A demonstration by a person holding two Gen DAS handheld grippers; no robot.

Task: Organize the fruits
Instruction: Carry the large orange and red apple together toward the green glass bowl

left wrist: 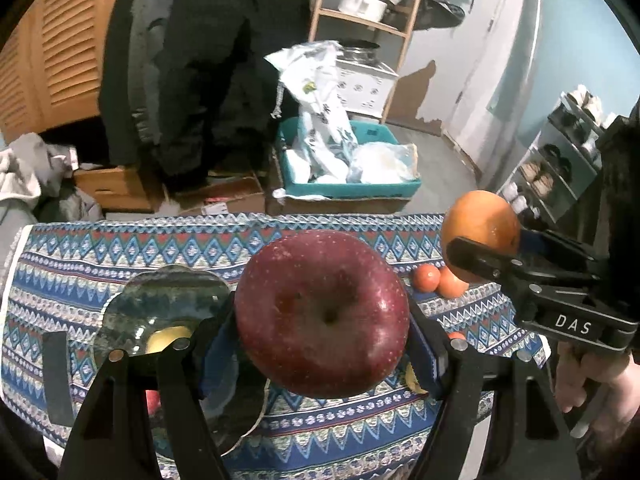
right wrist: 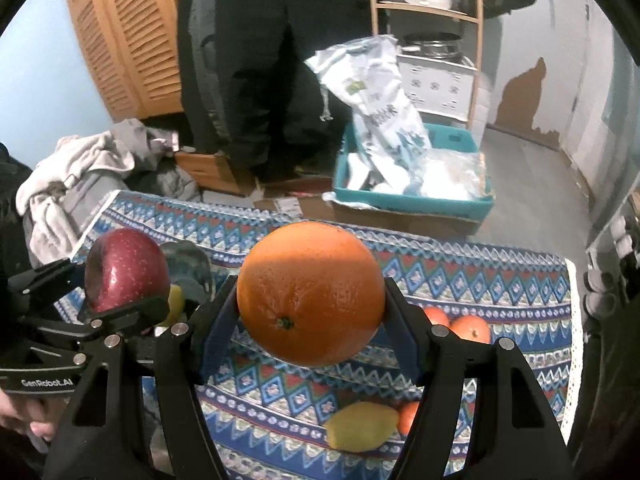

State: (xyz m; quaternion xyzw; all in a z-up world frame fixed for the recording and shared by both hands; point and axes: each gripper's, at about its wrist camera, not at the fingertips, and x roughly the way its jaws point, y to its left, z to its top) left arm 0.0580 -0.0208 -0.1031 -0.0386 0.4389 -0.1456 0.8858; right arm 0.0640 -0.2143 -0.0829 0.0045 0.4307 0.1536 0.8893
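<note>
The left gripper [left wrist: 322, 344] squeezes a big red apple [left wrist: 322, 314] above the glass bowl [left wrist: 160, 304] — up off the patterned cloth [left wrist: 100, 256]. The right gripper [right wrist: 310, 312] squeezes an orange [right wrist: 310, 294] in the air — a lemon [right wrist: 362, 426] lies below.

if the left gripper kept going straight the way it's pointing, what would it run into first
Probably nothing on the table: the left gripper, shut on the red apple, points past the tablecloth's far edge toward the teal bin. Depth is unclear.

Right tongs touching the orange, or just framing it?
Touching. In the right wrist view the right tongs press both blue pads against the sides of the orange, which hangs above the tablecloth.
</note>
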